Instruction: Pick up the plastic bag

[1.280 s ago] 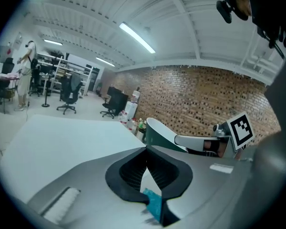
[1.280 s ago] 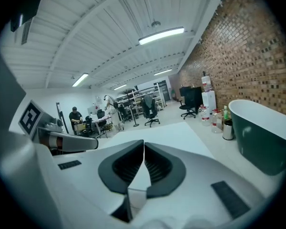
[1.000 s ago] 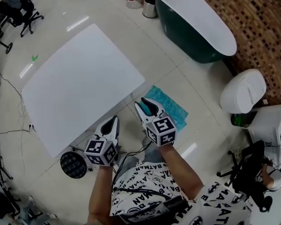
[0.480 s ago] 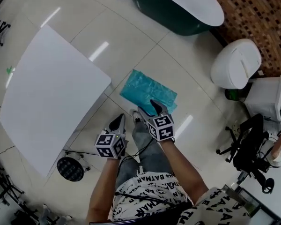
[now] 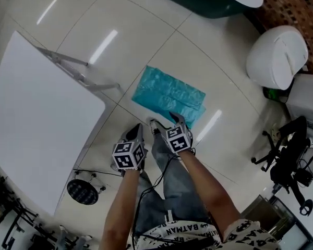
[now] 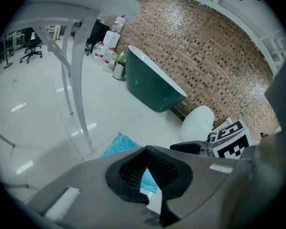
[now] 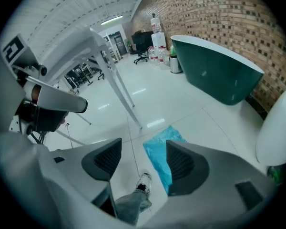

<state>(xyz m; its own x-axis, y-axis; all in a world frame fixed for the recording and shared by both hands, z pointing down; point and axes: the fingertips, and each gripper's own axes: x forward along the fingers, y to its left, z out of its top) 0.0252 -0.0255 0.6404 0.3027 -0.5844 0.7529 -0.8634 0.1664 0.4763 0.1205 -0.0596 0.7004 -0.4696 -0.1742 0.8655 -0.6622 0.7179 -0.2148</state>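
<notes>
So the bag (image 5: 169, 95) lies untouched on the floor (image 5: 146, 40), yet to be grasped, my right claw (image 7: 144, 149) just opening wide, empty, near it, left claw (image 6: 145, 149) clenched empty.

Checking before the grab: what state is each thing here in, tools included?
bag: lying flat on the floor, not gripped.
left tool: shut, empty.
right tool: open, jaws have just been opening, nothing between them.
toilet: lid down, as far as I can tell.
</notes>
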